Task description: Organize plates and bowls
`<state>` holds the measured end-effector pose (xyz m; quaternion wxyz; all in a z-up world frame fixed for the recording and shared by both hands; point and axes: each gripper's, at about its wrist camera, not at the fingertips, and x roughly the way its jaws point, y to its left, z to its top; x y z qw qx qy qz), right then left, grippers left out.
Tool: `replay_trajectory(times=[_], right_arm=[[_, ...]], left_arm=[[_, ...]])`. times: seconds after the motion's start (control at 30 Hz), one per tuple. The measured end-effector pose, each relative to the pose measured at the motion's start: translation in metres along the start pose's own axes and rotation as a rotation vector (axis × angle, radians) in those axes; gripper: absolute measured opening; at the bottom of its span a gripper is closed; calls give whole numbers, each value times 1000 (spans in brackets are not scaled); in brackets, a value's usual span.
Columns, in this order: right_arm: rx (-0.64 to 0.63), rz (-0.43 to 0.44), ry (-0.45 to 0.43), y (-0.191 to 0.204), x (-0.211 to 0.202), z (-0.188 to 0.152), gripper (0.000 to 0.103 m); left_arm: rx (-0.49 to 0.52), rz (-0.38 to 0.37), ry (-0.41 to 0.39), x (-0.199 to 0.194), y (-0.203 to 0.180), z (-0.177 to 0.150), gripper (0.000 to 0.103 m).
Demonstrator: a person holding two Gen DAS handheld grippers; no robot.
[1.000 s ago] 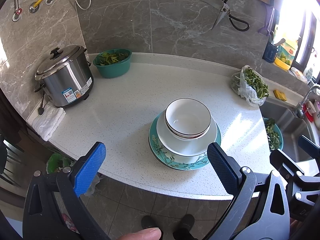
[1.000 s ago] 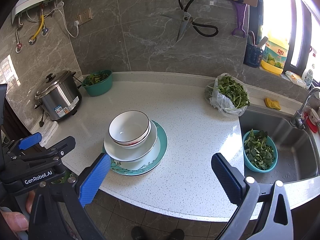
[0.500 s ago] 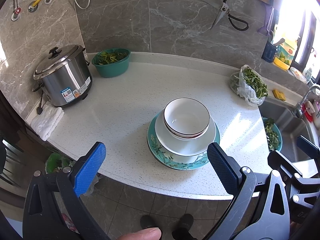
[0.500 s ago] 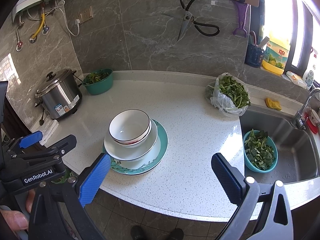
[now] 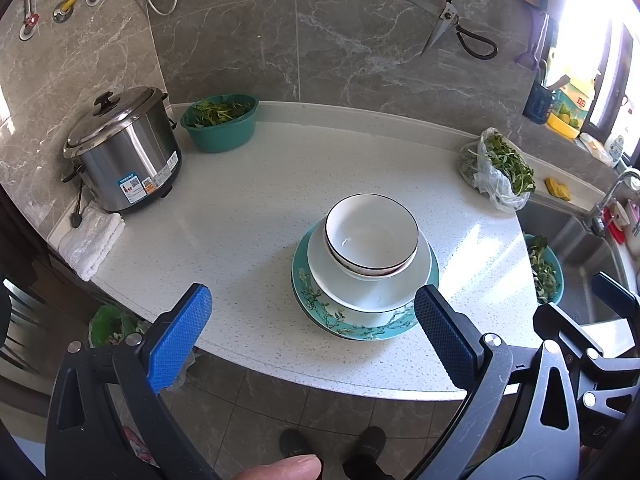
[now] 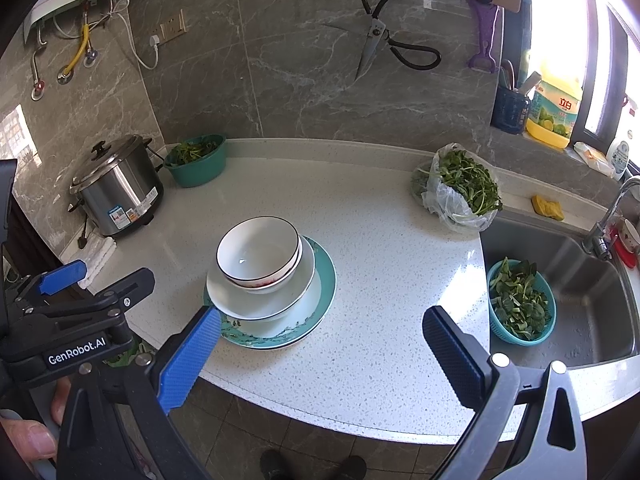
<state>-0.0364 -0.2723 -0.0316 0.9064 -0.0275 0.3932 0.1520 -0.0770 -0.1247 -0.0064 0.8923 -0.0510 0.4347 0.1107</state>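
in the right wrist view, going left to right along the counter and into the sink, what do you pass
rice cooker → green bowl of greens → stack of bowls and plates → plastic bag of greens → teal basket of leaves in the sink → faucet

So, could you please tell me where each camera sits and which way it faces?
Left wrist: on the left gripper, off the white speckled countertop's front edge, looking down and forward at the stacked white bowls; open blue-padded fingers and a thumb show.
Right wrist: on the right gripper, further right, facing likewise; its open fingers and the left gripper show.
Shared: bowls, teal floral plate, steel rice cooker.
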Motion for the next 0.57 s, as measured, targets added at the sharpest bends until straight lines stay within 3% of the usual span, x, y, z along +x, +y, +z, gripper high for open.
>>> replay_trajectory(times=[0.57], right_arm=[[-2,7,13,-6,5,3,103]], left_arm=[[-9,-1,-3,8,-2,2,103]])
